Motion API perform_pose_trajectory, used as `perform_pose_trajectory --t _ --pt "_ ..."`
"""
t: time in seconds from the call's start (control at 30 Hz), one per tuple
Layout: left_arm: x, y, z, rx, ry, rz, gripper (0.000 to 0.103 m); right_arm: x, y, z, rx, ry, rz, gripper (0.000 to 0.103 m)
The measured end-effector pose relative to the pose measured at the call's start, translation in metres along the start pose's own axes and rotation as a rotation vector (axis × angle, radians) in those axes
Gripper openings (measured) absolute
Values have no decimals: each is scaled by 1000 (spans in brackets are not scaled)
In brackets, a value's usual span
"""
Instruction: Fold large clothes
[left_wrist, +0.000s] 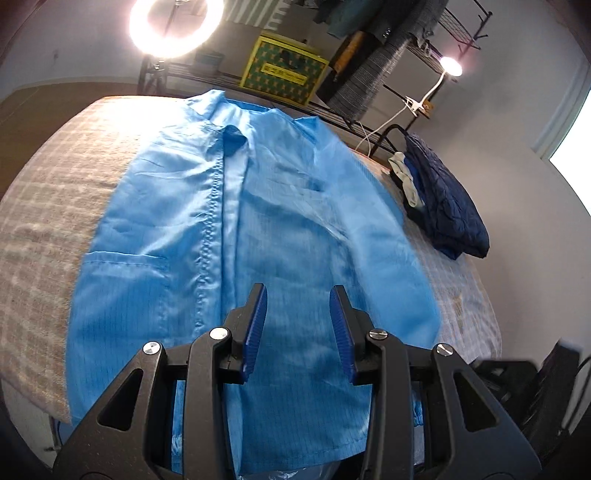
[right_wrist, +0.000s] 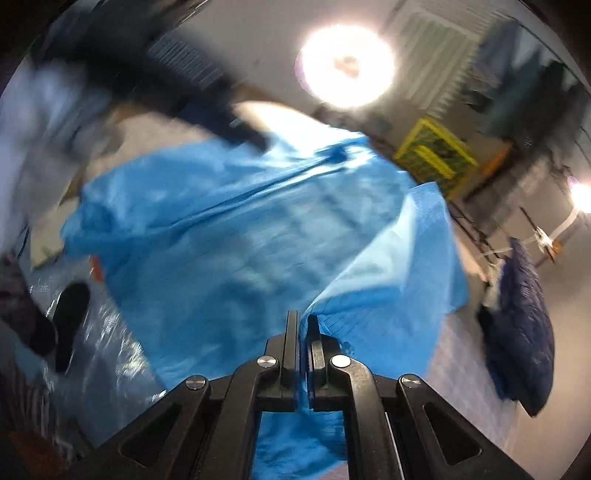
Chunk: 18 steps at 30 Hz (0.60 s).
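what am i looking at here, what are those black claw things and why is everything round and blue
Those black claws are two hand-held grippers; a person carries one in each hand. Each has a wide-angle camera looking along its fingers, hence the round, bent pictures.

The left gripper, seen by its own camera, hovers with its jaws apart and empty over a light blue coat spread on a checked blanket. The right gripper, in its own blurred view, is shut on a fold of that coat and lifts it. A dark blue padded garment lies at the far edge, and a ring light shines behind.
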<state>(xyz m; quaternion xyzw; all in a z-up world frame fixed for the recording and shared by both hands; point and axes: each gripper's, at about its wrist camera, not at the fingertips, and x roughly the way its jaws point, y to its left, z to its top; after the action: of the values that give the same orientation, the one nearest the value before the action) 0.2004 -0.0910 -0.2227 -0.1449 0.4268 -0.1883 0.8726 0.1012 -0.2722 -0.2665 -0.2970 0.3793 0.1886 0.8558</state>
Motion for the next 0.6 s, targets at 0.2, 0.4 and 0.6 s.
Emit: perform_pose_trajectory --t 0.2,0.4,0.6 --pt "8 1 -5 6 40 -3 36 12 9 -11 -40 56 100 14" --pt "17 -15 -19 53 105 -44 36 -14 -50 -26 229 -36 295 43" --pt "34 -33 -37 91 187 -88 36 -11 -137 -87 689 -34 301 42"
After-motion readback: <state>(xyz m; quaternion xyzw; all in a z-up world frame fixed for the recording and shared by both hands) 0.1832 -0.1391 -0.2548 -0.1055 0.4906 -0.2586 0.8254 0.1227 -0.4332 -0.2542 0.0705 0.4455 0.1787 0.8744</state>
